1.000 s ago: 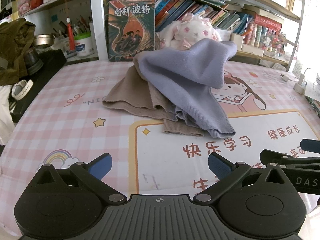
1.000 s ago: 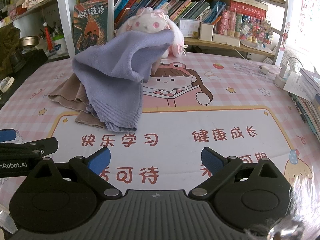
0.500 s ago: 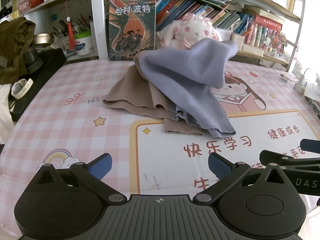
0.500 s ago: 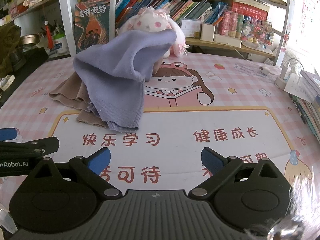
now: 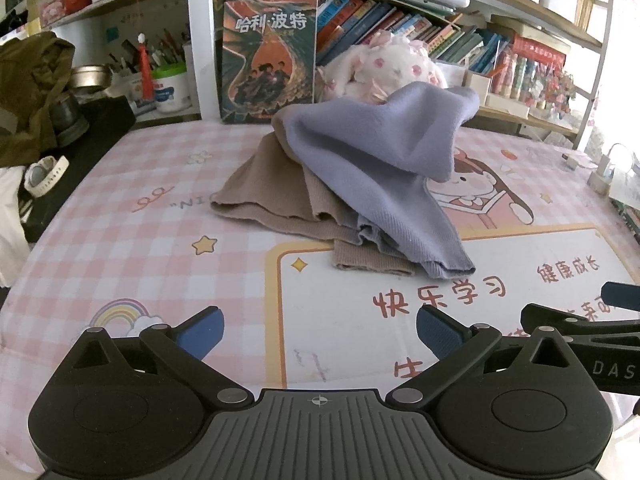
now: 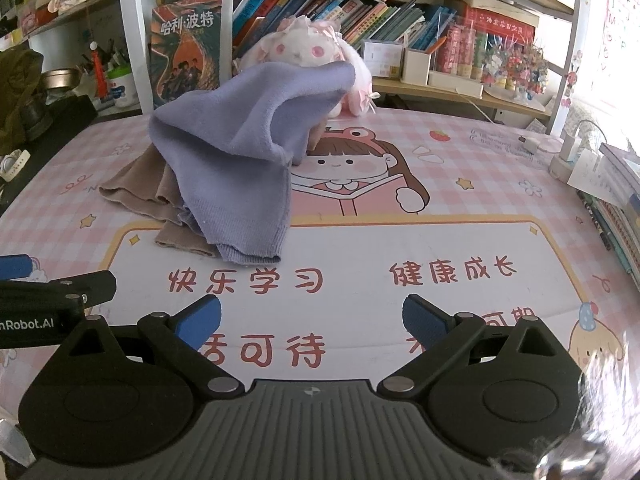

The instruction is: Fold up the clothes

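Lavender knit garment heaped over beige ribbed garment at 12 o'clock on pink checked mat, left gripper and right gripper jaws wide, empty, well short of pile.

Two garments are being counted at frame centre: one lavender knit and one tan knit. One plush toy is being counted at upper centre. Two grippers are being counted along the lower edge, left gripper and right gripper.
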The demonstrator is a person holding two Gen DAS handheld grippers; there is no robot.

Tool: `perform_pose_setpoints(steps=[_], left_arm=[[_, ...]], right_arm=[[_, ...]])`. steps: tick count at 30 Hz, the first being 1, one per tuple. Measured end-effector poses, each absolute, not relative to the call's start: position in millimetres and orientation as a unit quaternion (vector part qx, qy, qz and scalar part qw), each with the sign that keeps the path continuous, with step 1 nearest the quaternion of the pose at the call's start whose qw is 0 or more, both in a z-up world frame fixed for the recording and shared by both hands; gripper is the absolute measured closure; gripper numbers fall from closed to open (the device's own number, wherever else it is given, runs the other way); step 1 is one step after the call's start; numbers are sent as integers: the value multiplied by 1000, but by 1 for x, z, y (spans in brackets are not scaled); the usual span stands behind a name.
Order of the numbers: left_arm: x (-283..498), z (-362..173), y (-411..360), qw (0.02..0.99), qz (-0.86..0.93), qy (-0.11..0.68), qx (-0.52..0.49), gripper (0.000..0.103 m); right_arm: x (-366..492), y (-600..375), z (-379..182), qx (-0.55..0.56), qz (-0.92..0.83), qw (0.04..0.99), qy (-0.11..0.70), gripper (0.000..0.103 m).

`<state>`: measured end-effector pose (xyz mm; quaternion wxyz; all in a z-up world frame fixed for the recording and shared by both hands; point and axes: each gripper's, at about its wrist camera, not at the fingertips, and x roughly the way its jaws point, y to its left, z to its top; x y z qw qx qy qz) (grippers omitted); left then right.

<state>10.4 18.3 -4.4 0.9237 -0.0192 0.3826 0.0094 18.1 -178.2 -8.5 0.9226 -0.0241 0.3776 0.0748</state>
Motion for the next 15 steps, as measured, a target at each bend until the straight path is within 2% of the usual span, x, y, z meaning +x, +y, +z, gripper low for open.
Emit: perform_pose_setpoints(steps=[15], left_arm=[[-1, -2, 30, 926, -11, 378, -15, 0]], right_arm=[[4, -165, -5, -25, 65, 925, 374, 5]])
